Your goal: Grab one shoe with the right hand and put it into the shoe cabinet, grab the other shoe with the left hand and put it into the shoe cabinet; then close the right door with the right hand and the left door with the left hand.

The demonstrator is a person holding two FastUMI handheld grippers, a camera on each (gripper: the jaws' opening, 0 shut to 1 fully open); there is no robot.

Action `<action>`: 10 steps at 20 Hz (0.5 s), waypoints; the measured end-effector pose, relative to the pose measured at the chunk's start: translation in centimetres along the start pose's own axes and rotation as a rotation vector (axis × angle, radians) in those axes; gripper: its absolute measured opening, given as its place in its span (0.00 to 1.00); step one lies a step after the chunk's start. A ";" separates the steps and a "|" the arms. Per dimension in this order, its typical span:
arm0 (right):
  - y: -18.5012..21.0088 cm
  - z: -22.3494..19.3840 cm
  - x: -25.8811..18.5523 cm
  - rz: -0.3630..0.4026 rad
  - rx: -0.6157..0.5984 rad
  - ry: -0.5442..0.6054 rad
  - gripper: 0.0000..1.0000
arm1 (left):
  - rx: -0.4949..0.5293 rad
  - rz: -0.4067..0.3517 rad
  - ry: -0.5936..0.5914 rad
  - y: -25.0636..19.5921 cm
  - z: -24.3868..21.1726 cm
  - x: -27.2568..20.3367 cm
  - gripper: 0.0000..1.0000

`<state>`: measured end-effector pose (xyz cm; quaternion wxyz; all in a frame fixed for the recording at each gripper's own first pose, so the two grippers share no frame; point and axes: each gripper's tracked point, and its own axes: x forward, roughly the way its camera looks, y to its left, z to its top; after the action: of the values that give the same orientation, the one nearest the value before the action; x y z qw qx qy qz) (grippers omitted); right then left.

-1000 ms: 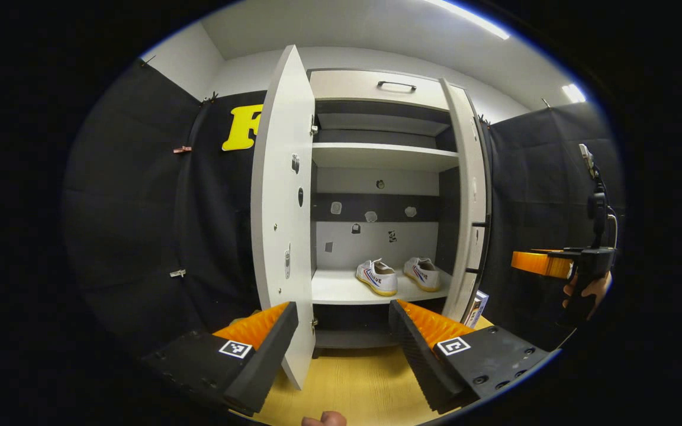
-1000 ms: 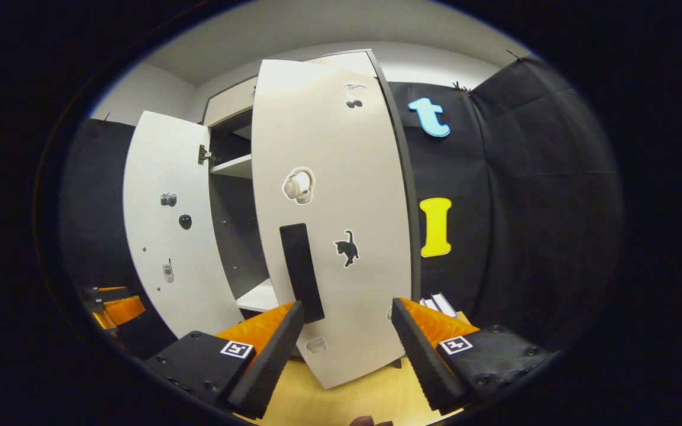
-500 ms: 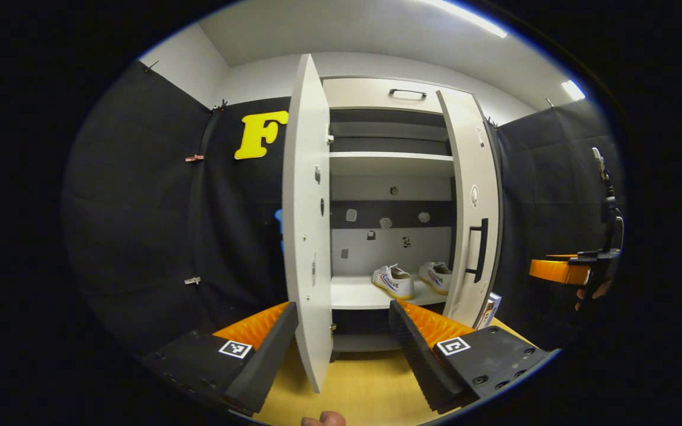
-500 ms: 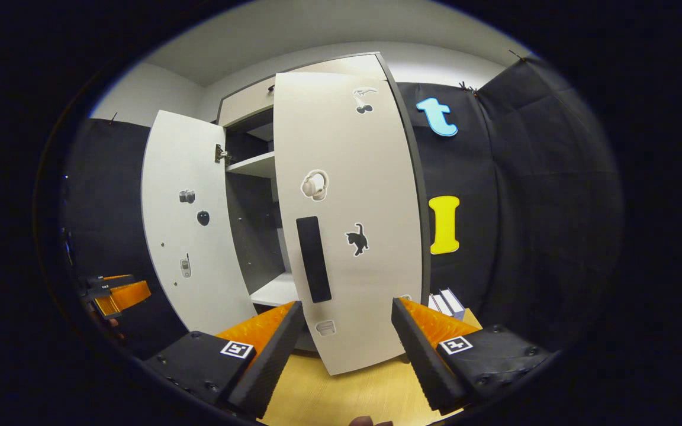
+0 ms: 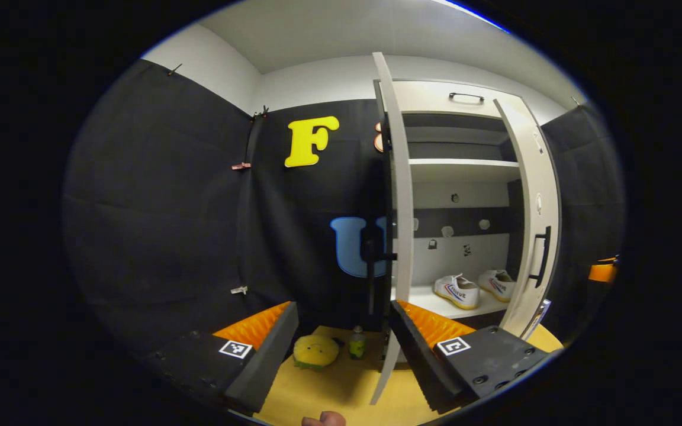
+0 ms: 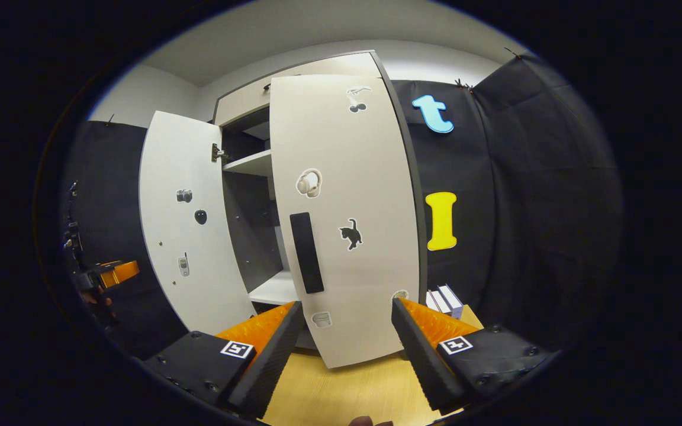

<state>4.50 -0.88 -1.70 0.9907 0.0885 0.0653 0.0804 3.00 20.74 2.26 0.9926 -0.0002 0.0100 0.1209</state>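
Presently, your stock-take reads as follows.

Shoes: both shoes (image 5: 476, 287) stand side by side on a lower shelf (image 5: 430, 300) of the shoe cabinet (image 5: 453, 195); placing looks done.

Doors: right door (image 6: 347, 213) is swung partway in, not shut, with a gap onto the interior beside it; left door (image 5: 397, 225) stands wide, seen nearly edge-on. You judge both closings outstanding.

Left hand-held gripper (image 5: 341, 340): fingers spread, holding nothing, the left door's edge just in front of them, its dark handle (image 5: 370, 260) on the outer face.

Right hand-held gripper (image 6: 344, 340): fingers spread, empty, facing the right door's outer face below its dark bar handle (image 6: 306, 252); contact with the panel cannot be told.

Surface: pale wooden floor (image 5: 335, 387); on it, left of the cabinet, a yellow plush toy (image 5: 315, 351) and a small bottle (image 5: 357, 343); boxes (image 6: 446, 300) stand right of the cabinet.

Room: black cloth walls, white ceiling.
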 end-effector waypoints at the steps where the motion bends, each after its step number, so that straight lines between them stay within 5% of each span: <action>1: 0.0 0.0 0.0 -0.002 0.000 -0.001 0.98 | 0.003 0.014 -0.001 0.7 -0.1 0.6 0.97; 10: -1.7 0.6 -0.4 -0.047 -0.017 -0.014 0.98 | -0.043 -0.037 0.041 1.3 -2.5 6.0 0.97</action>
<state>4.45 -2.69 -1.36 0.9935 0.0789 0.0597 0.0571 8.50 23.41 -0.35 0.9940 -0.0241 0.0278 0.1025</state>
